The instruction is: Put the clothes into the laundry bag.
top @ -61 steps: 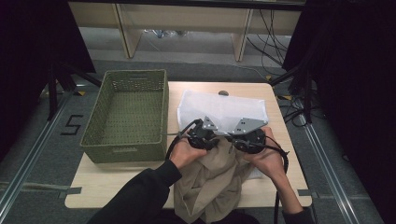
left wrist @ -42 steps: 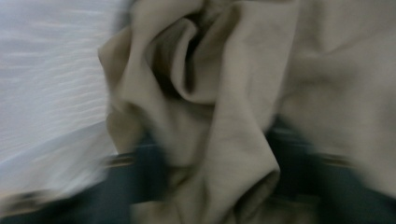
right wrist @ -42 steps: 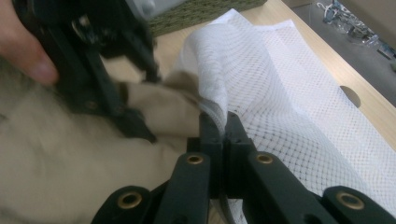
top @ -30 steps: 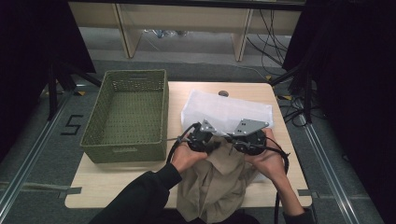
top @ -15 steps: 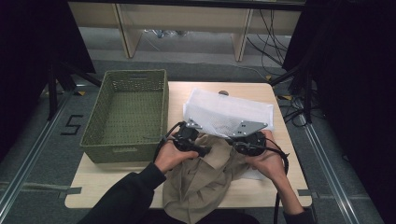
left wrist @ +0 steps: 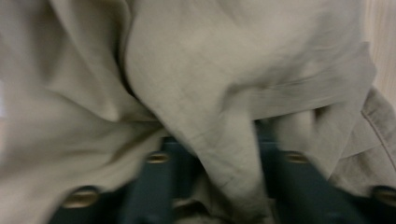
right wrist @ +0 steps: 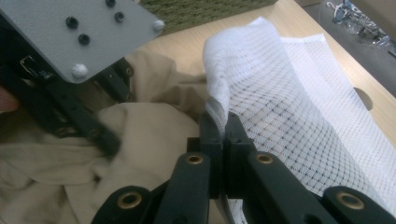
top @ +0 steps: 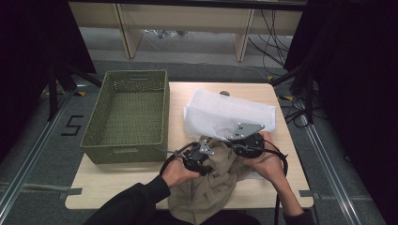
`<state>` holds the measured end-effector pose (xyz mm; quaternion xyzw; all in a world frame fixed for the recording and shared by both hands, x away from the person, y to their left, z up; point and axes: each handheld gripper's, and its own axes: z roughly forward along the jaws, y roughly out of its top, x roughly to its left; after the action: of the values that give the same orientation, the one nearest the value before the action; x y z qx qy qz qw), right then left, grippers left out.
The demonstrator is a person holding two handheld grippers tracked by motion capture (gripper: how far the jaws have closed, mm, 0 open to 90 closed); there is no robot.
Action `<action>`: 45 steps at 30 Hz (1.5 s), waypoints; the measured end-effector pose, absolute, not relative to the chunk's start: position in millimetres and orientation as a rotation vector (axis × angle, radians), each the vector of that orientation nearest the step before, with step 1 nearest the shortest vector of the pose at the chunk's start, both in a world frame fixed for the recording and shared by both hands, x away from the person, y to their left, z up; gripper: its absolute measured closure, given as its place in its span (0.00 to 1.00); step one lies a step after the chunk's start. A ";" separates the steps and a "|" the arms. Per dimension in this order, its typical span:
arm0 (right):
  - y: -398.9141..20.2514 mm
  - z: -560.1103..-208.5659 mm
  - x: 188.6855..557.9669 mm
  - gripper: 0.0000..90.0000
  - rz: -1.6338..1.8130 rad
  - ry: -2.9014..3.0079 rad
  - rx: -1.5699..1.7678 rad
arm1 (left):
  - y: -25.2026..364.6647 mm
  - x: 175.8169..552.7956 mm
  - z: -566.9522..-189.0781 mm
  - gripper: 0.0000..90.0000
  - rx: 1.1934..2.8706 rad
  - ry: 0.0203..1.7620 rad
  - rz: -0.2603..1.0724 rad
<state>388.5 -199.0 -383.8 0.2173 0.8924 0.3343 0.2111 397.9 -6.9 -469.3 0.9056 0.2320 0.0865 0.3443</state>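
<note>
Two grippers work at the table's [top: 117, 187] near edge: right gripper [right wrist: 223, 122] pinches the mesh bag [top: 225, 115] rim, left gripper [top: 197, 159] has regripped, jaws just closing on a fold of the shirt [left wrist: 201, 93], ready to stuff it in.

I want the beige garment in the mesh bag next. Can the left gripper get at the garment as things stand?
Probably yes: the left gripper is already on the beige garment, a fold between its jaws, which have just been closing. The right gripper pinches the white mesh bag edge.
</note>
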 end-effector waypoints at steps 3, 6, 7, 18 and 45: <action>-200.8 -380.0 386.2 1.00 0.932 2.474 0.591 | -11.5 401.1 -456.1 0.89 2.266 0.657 0.276; -203.0 -372.6 383.2 1.00 0.944 2.450 0.577 | -9.4 408.2 -435.3 0.91 2.177 0.694 0.316; -204.0 -369.7 382.0 1.00 0.947 2.438 0.582 | -8.5 410.0 -427.3 0.92 2.132 0.714 0.331; -207.0 -378.9 383.9 1.00 0.947 2.464 0.602 | -30.1 422.3 -462.6 0.87 2.134 0.779 0.268; -204.9 -376.0 380.1 1.00 0.978 2.459 0.591 | -20.7 389.6 -458.2 0.94 2.274 0.602 0.302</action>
<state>380.1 -204.9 -376.0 0.2131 0.8861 0.3522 0.2133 389.6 -20.7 -458.2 0.8887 0.2353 0.1182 0.3754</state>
